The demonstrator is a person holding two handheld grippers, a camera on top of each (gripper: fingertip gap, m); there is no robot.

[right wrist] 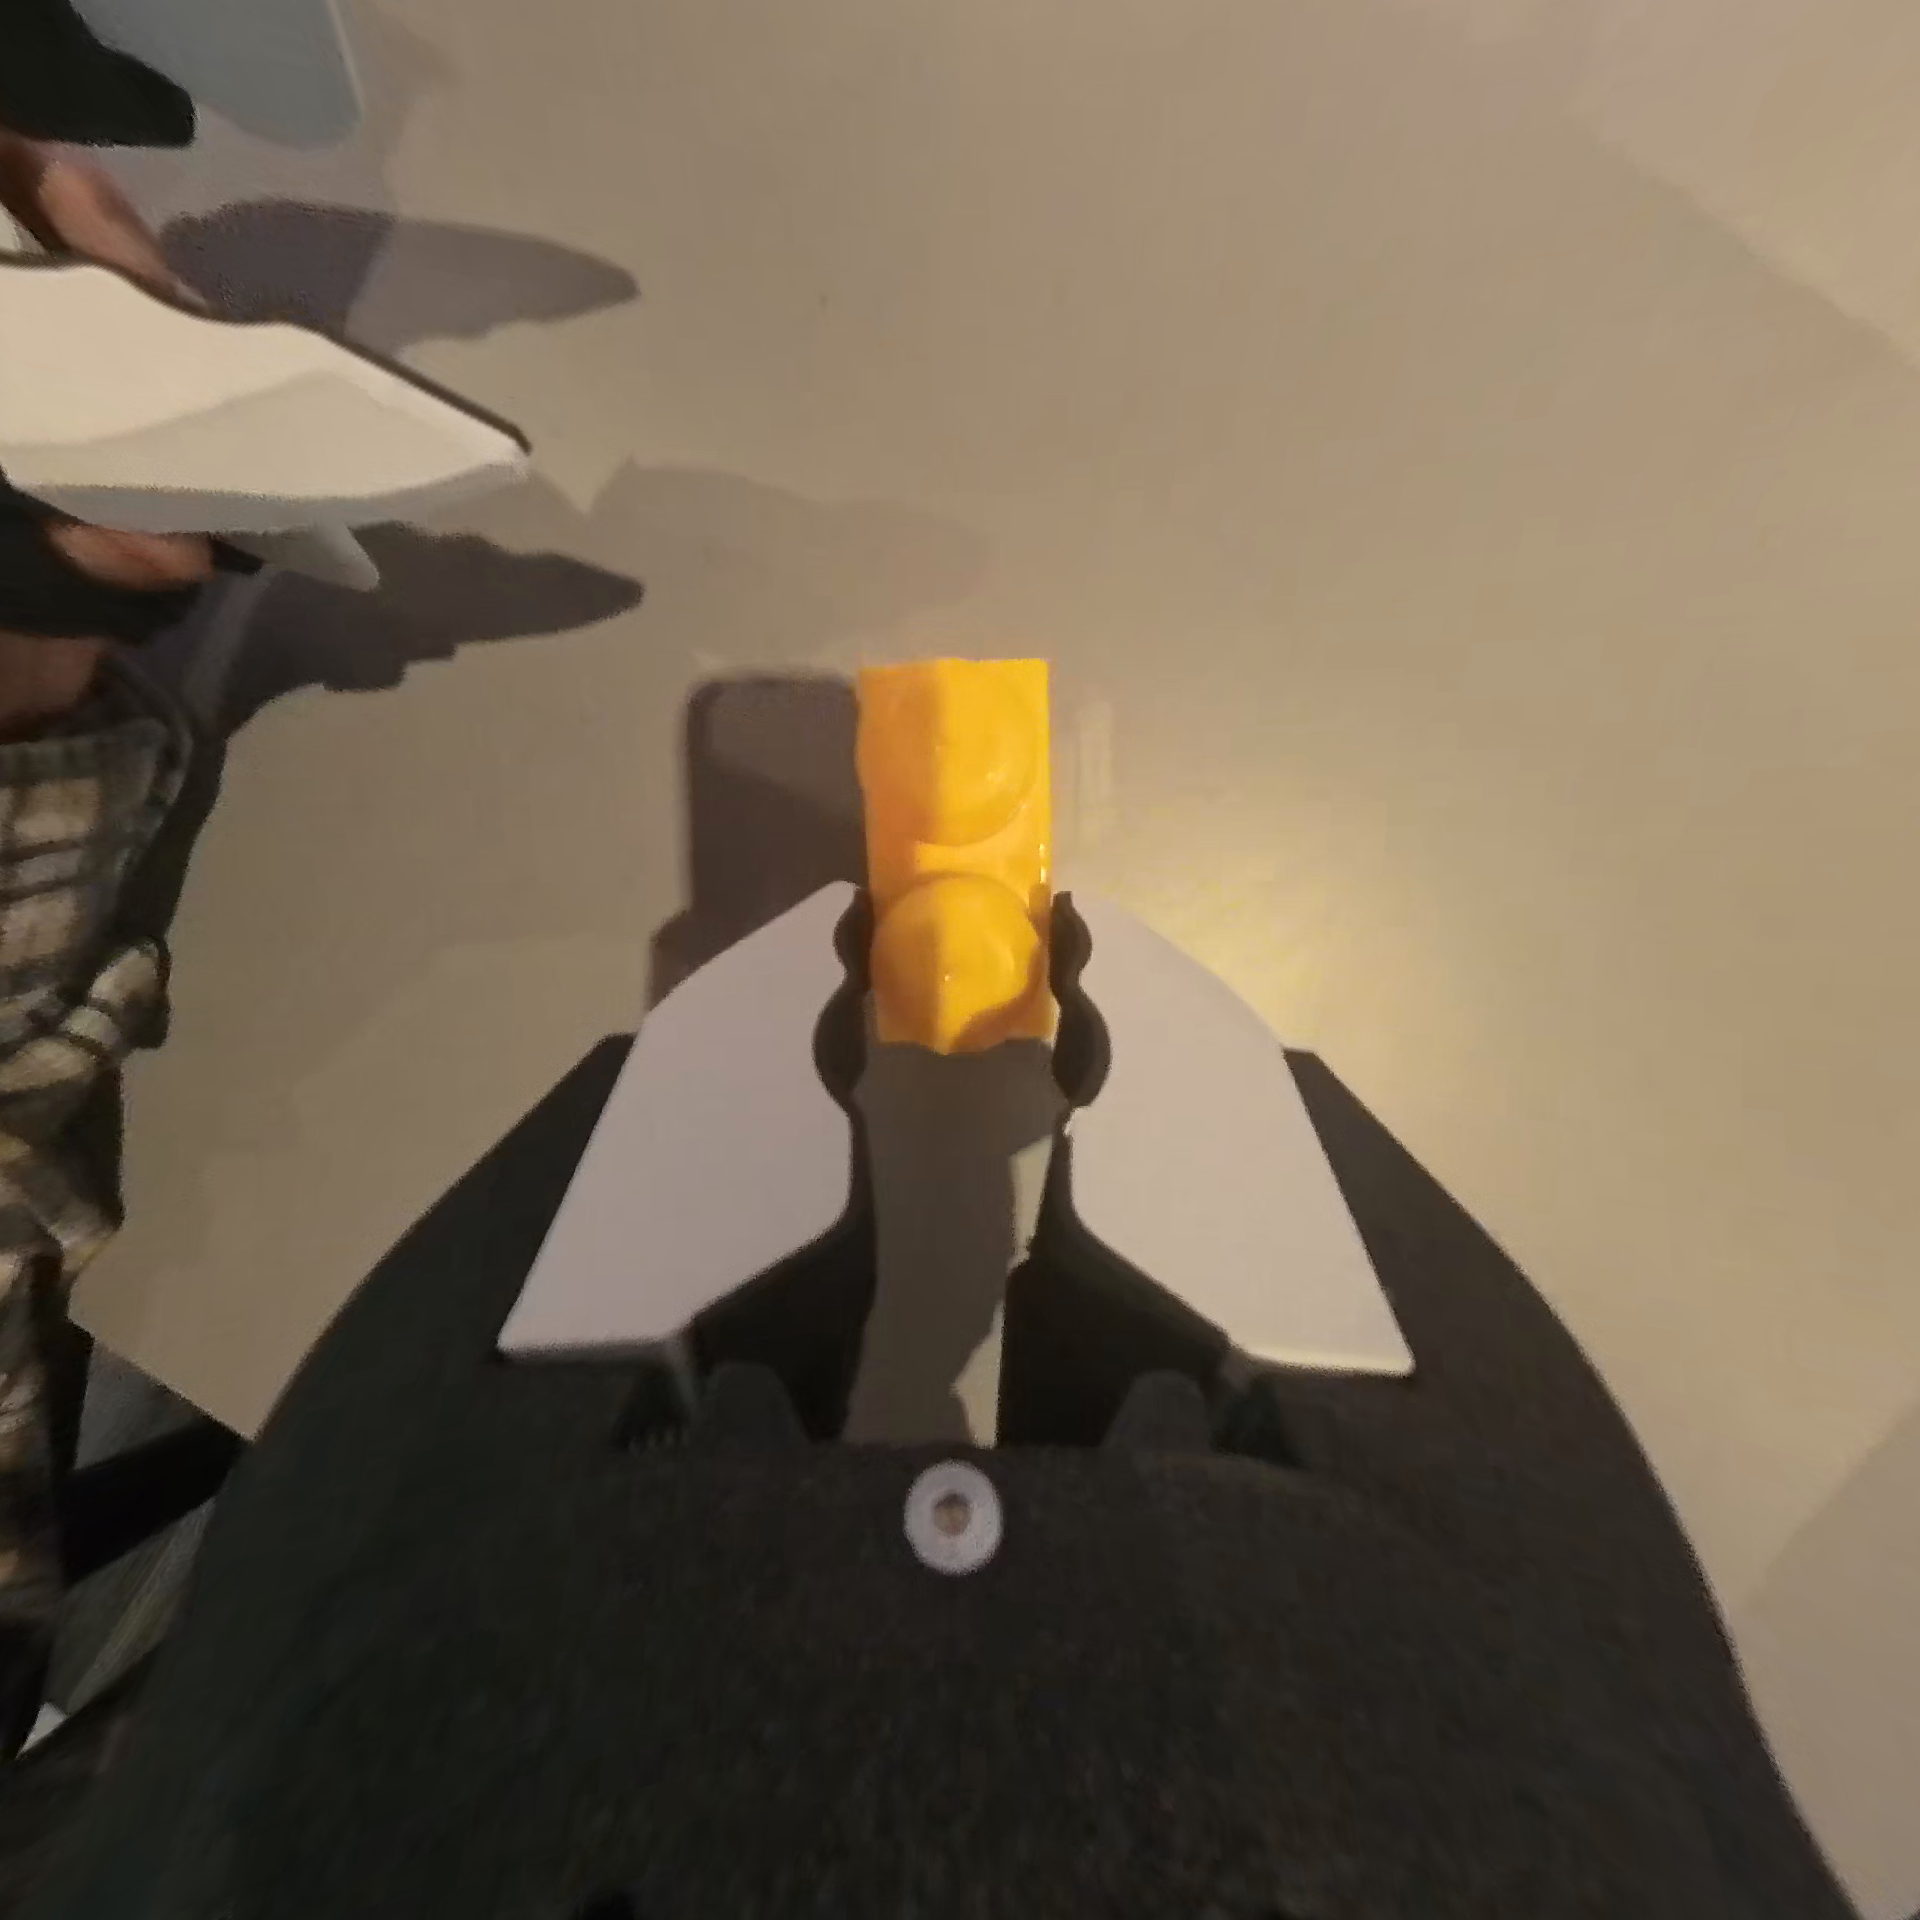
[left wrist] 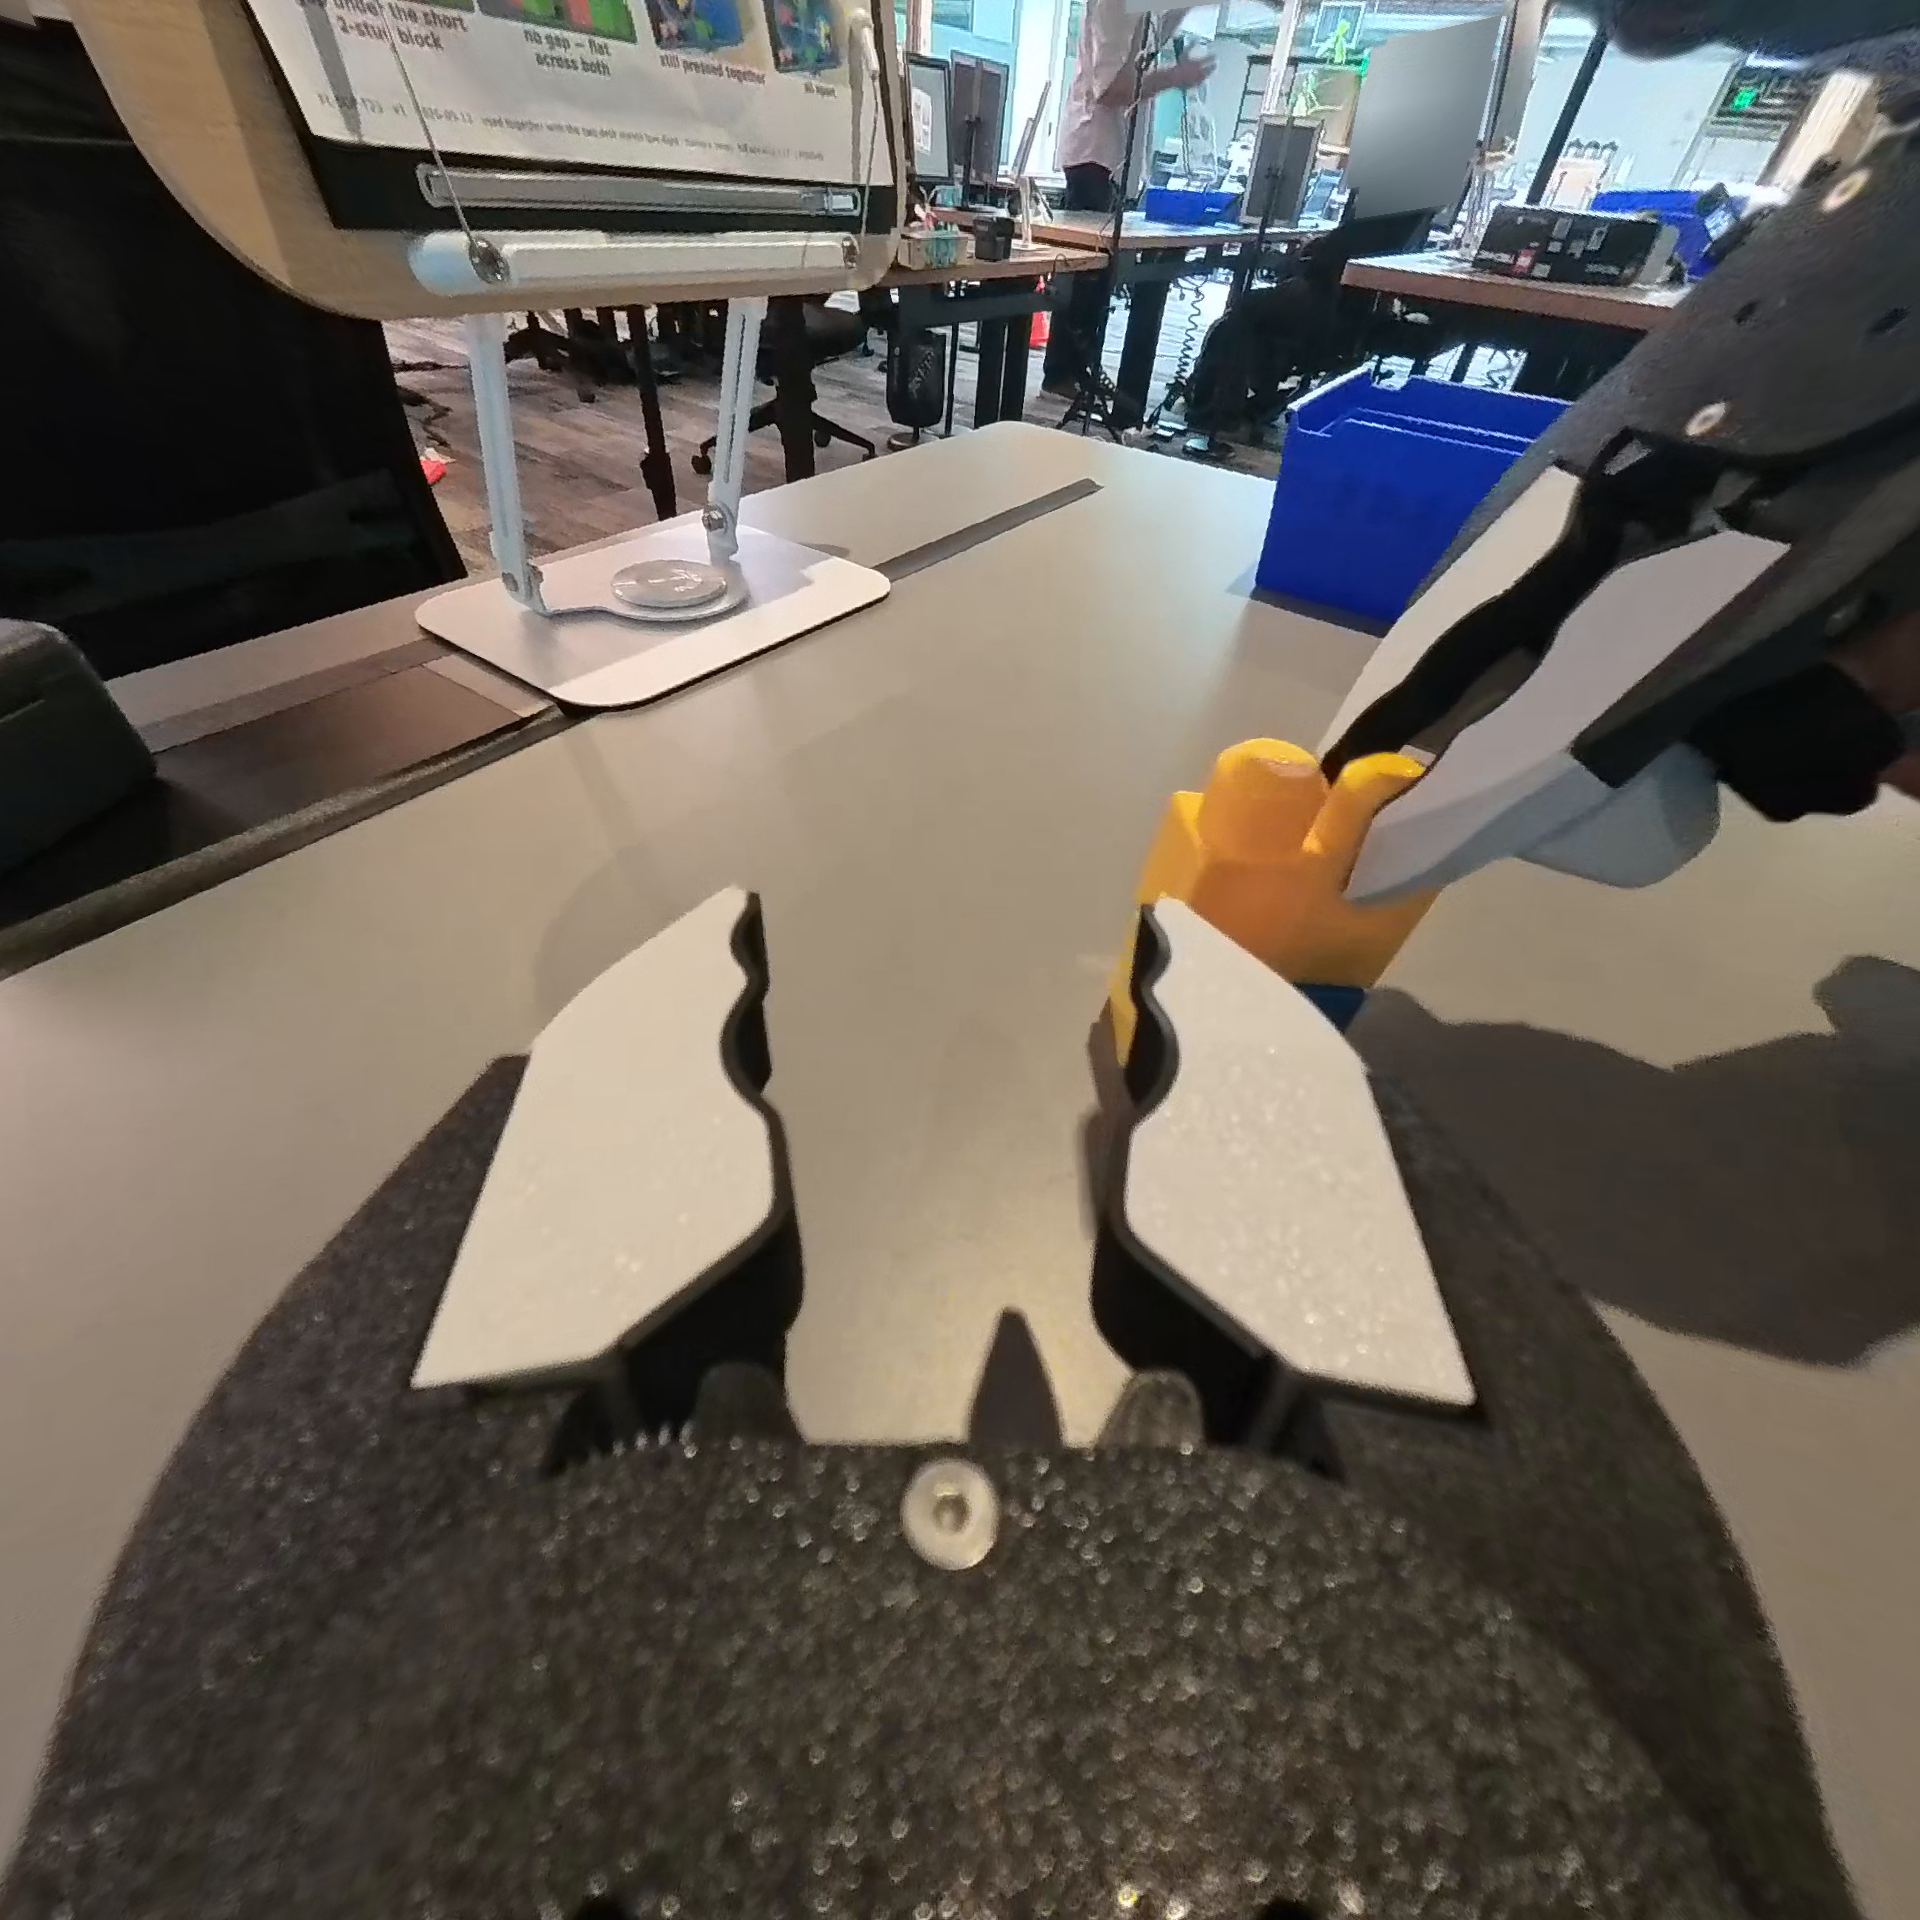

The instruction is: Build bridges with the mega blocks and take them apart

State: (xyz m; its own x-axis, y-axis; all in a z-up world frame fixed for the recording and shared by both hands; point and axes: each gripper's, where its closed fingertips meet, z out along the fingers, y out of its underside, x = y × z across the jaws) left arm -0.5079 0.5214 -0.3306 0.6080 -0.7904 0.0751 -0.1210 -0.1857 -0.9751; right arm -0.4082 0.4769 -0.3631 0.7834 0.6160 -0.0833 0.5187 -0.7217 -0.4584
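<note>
A yellow two-stud block stands on a blue block on the grey table, to the right in the left wrist view. My right gripper comes down from the upper right and is shut on the yellow block's far stud. In the right wrist view the yellow block is seen from above, with my right gripper closed on its near end. My left gripper is open and empty, low over the table, with its right finger just beside the yellow block. It also shows in the right wrist view at the upper left.
A white stand holding an instruction sheet sits at the table's far left. A blue bin stands past the far right edge. A dark strip runs along the left side. A person's gloved hand holds the left gripper.
</note>
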